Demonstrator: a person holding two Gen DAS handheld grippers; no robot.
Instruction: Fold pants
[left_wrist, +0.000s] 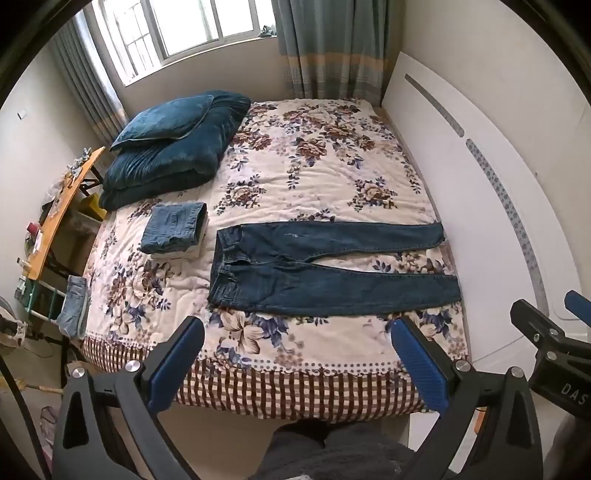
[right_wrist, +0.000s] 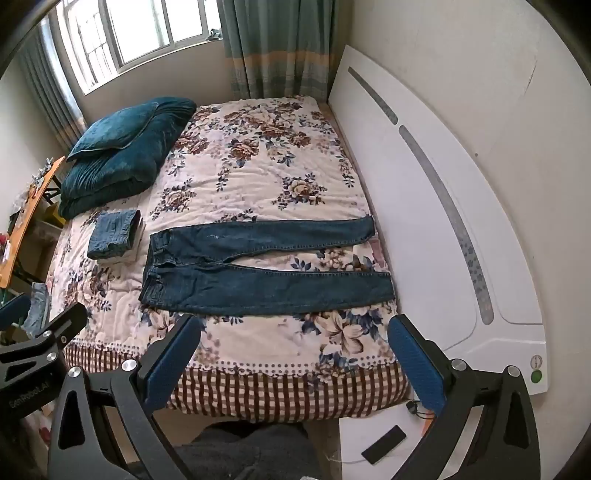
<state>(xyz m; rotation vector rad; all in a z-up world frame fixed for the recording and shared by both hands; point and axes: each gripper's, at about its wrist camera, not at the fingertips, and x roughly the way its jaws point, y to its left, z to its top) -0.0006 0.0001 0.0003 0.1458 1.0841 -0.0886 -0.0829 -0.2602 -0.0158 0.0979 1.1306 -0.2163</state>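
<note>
Dark blue denim, the pants (left_wrist: 325, 269) lie flat across the near half of the bed (left_wrist: 325, 173), waistband toward 9 o'clock and the two legs running out toward 3 o'clock, a narrow wedge of floral cover showing between them. Both tools hang above the bed's near edge, well apart from the cloth: the left gripper (left_wrist: 295, 362) has its jaws spread wide with nothing between them, and the right gripper (right_wrist: 293, 354) is equally wide and holds nothing.

Nothing is folded yet, so the step in hand is probably the lengthwise fold, one leg laid over the other. To do it well, the left tool should take the near corner of the waistband (left_wrist: 218, 295) and the right the near hem (right_wrist: 388, 288), each pinching one leg only. Lifted together and carried toward 12 o'clock, the seams should meet evenly. A folded pile (left_wrist: 173, 229) sits just beside the waistband at 10 o'clock; the sweep should stay short of it.
</note>
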